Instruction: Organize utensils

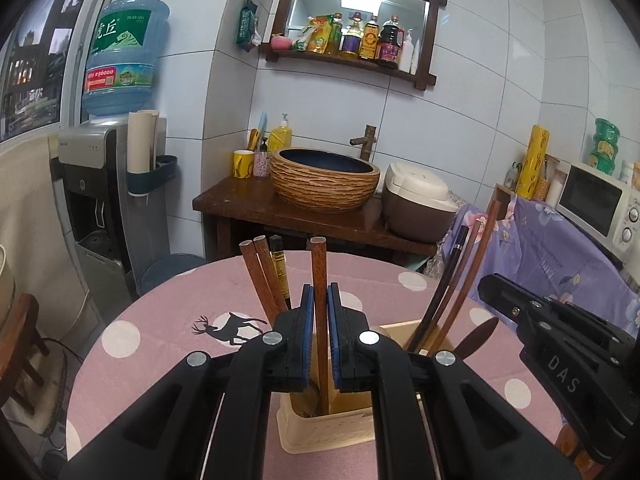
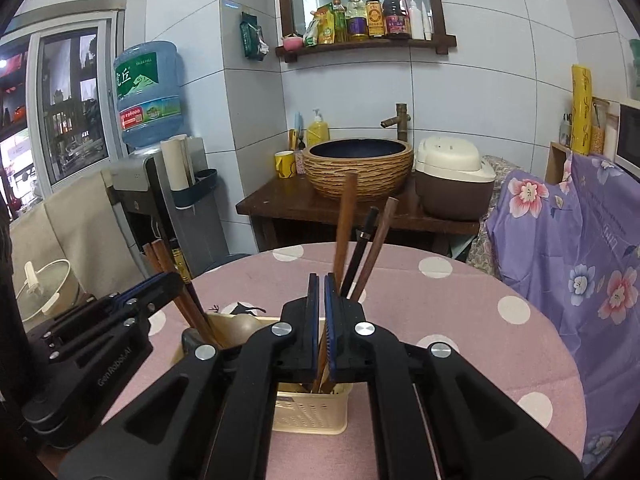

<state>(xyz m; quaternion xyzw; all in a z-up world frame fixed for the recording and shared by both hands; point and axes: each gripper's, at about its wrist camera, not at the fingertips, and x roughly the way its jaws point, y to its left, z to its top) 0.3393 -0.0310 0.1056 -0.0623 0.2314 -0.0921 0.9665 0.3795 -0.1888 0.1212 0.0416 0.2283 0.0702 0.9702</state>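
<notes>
A cream plastic utensil holder point(image 1: 328, 428) stands on the pink polka-dot table point(image 1: 160, 320); it also shows in the right wrist view point(image 2: 308, 412). My left gripper point(image 1: 320, 300) is shut on a brown wooden chopstick point(image 1: 319, 264) that stands in the holder's near compartment. More brown and black chopsticks point(image 1: 264, 276) lean behind it, and others point(image 1: 460, 280) lean in the right compartment. My right gripper point(image 2: 319, 288) is shut on a brown chopstick point(image 2: 346, 220) standing in the holder, next to a black chopstick point(image 2: 362, 244). A wooden spoon point(image 1: 478, 336) rests by the holder.
A wooden stand with a woven basin point(image 1: 324, 180) and a rice cooker point(image 1: 416, 204) lies behind the table. A water dispenser point(image 1: 100, 184) stands at the left. A purple floral cloth point(image 2: 568, 248) covers furniture at the right, with a microwave point(image 1: 600, 204) on it.
</notes>
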